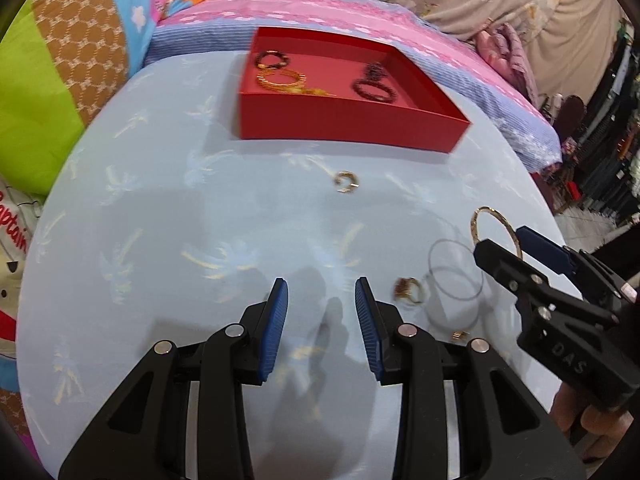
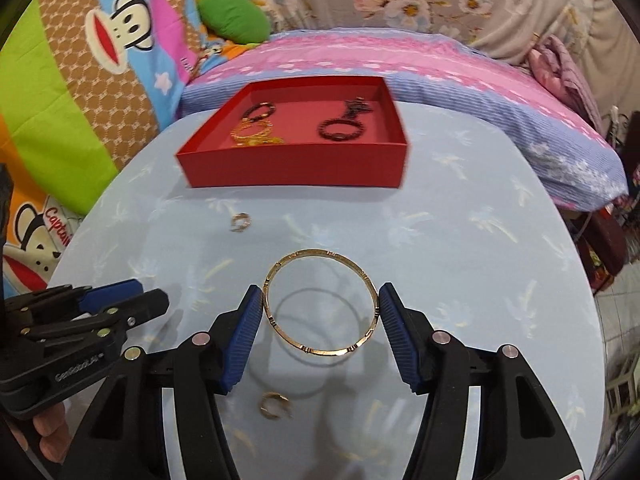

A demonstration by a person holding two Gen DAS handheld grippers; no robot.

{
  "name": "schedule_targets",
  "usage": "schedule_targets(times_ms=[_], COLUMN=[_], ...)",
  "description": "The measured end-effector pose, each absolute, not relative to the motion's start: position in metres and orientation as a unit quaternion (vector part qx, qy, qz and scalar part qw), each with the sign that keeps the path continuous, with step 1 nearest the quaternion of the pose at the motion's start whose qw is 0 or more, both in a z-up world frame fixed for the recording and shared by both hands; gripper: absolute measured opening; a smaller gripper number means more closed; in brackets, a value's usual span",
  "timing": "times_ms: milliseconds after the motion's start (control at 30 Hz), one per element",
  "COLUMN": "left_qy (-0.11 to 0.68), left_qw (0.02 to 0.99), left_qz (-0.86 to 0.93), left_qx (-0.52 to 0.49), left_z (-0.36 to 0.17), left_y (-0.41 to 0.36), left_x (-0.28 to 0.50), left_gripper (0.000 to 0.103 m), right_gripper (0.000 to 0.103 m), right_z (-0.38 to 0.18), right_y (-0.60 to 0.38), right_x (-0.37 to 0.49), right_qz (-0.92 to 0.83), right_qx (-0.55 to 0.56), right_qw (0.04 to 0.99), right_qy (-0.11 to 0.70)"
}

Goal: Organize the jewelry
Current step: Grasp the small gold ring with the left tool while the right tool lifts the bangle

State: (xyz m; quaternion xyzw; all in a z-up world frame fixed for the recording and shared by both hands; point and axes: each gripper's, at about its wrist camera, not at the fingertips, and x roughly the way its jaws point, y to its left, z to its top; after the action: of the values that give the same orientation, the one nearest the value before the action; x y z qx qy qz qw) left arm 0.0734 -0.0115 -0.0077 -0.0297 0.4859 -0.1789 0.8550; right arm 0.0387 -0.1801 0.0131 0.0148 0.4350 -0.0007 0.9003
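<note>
Jaws: right gripper point(image 2: 320, 316) clamps the gold bangle point(image 2: 320, 304) above the table point(image 2: 480, 280); left gripper point(image 1: 321, 312) gapes, empty. Red box point(image 2: 296, 168) beyond. Its body reads "DAS".

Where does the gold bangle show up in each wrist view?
Left wrist: gold bangle at the right edge, held by the right gripper.
Right wrist: lower centre, clamped between the blue pads, lifted above the table.
Shared landmark: red box beyond it.
</note>
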Motion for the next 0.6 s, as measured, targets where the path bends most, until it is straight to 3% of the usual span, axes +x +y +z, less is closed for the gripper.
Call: schedule_targets(times_ms=[333,500,600], left_qy=[0.495,0.501,0.503], left_qw=[0.841,0.838,0.837], left_qz=[-0.219,-0.217,-0.215], left_qx=[-0.001,0.003,0.003], left_z=[-0.018,-0.023,-0.025], left_y=[-0.067,-0.071,-0.070], left_x=[0.067,0.073,0.074], left_gripper=[0.031,0.014,0.010], right_gripper=[0.058,0.058,0.058], right_z=[0.014,0.010,0.009], right_y=[-0.209,-0.211,-0.208], right_x=[0.025,0.022,0.023], right_qz=[-0.029,-0.022,-0.017], right_qx=[0.032,0.039,0.041], right_qw=[0.899,0.898,0.897], right_qy=[0.436,0.437,0.439])
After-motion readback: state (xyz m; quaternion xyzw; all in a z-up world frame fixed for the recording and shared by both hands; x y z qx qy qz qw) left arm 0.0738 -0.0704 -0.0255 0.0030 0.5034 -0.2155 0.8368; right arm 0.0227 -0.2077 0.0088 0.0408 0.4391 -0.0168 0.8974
